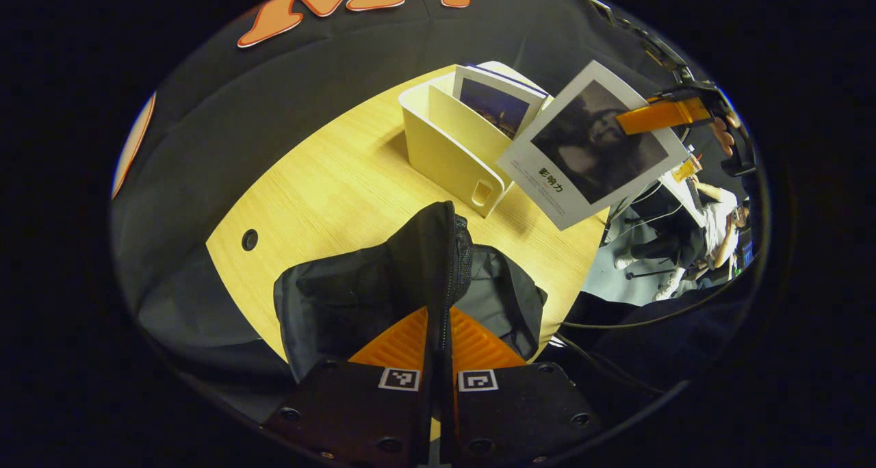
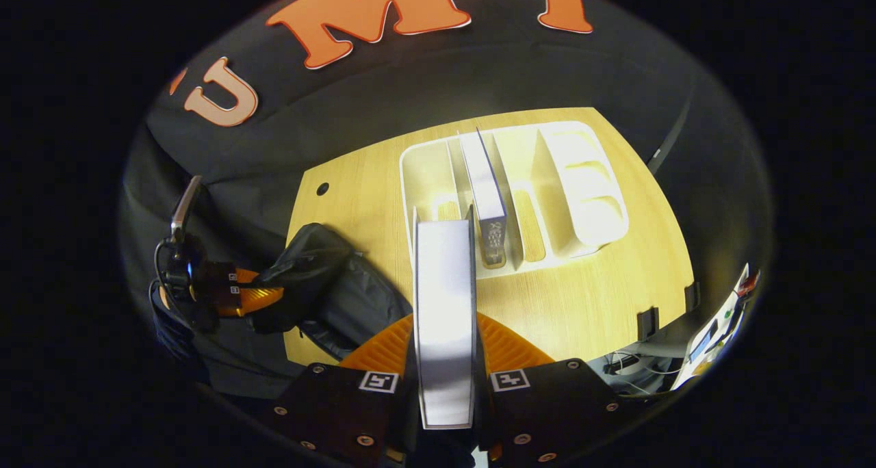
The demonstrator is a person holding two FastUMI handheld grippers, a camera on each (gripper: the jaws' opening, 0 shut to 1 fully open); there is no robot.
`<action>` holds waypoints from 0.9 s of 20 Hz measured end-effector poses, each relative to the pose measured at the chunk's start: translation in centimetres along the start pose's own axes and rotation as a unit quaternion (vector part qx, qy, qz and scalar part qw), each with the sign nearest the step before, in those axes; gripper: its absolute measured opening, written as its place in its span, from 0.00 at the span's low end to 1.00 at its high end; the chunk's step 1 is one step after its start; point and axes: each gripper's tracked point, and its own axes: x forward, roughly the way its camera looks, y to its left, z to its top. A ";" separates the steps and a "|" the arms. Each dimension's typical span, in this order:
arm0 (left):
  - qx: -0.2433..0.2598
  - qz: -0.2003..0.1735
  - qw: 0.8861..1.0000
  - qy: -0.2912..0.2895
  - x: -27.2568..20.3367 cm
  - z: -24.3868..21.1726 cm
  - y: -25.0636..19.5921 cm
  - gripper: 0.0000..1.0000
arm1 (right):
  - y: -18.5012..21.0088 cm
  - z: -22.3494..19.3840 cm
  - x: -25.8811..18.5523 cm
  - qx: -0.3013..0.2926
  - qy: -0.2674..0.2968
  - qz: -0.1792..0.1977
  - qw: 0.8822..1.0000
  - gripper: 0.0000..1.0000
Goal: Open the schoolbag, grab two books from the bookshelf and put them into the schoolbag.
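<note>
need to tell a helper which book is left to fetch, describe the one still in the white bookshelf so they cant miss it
On the wooden table stands a white bookshelf split into upright slots. The book still in the shelf stands on edge in a middle slot, with bare slots on both sides. Unlike the book held in the right tongs above the table, it rests inside the shelf, and nothing grips it.

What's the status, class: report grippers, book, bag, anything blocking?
Left gripper shut on schoolbag flap, holding it up. Right gripper shut on book, lifted clear of bookshelf. Second book in shelf. Nothing blocking.
</note>
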 end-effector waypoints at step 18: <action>-0.034 0.010 0.999 -0.028 -0.1 1.7 0.2 0.07 | 3.6 -7.0 2.0 0.120 -0.019 0.202 0.972 0.32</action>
